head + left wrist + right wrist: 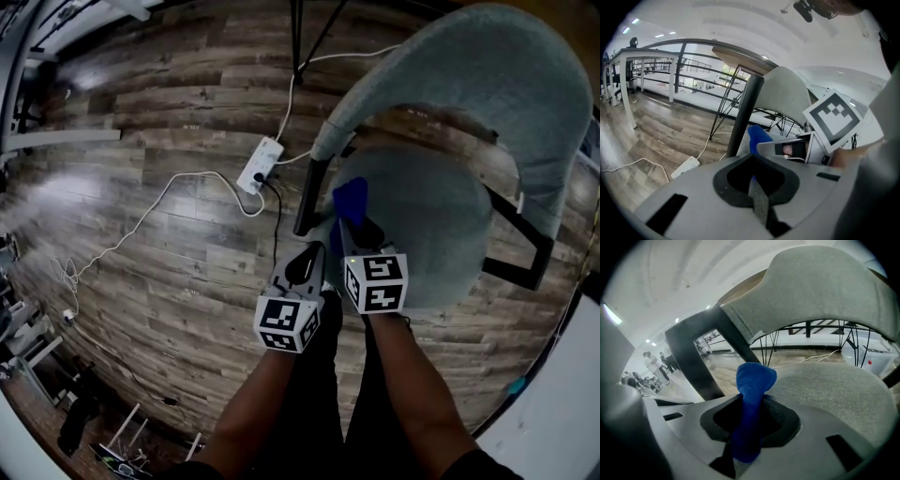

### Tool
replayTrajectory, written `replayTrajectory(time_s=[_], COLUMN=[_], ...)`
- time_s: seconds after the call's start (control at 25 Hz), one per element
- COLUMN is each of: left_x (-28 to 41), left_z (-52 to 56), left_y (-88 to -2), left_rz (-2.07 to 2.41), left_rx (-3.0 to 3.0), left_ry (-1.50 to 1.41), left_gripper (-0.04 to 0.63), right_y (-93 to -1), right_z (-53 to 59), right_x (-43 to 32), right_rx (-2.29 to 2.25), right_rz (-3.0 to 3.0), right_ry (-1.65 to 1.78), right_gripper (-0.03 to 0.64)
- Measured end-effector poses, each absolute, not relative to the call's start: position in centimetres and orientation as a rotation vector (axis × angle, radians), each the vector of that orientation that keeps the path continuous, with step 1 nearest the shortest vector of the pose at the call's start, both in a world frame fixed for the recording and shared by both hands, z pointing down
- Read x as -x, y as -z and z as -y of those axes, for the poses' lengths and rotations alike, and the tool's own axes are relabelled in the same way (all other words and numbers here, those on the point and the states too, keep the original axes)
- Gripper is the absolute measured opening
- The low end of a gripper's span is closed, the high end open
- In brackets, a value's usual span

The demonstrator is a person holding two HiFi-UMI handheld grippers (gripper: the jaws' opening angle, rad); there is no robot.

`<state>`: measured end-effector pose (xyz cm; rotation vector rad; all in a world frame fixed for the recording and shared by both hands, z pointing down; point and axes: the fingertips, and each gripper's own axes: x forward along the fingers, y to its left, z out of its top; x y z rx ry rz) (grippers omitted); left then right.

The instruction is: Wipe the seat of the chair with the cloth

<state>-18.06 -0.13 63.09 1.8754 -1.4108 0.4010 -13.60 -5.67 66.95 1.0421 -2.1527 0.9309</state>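
Note:
A grey upholstered chair with a curved back and black frame stands in front of me, its round seat bare. My right gripper hovers over the seat's near left edge, shut on a blue cloth that bunches out past its jaws. In the right gripper view the cloth rises from the gripper above the seat. My left gripper is just left of it, off the seat's edge, jaws shut and holding nothing. The left gripper view looks past the chair's black post and the cloth.
A white power strip with white and black cables lies on the wood floor left of the chair. Black tripod legs stand behind it. A white surface edge is at the lower right. My legs are below the grippers.

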Motion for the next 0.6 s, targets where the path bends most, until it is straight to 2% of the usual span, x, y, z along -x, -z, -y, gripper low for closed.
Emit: replayTrajectory(time_s=[0.6], left_x=[19.3], left_z=[-0.7], left_y=[-64.5], left_rz=[1.314], left_rx=[-1.937], left_ry=[-0.456], left_gripper=[0.008], right_y=[-69.6], right_z=[5.0], right_x=[14.5], right_rx=[-1.063], right_rz=[2.096], right_ry=[-0.919], right_gripper=[0.107])
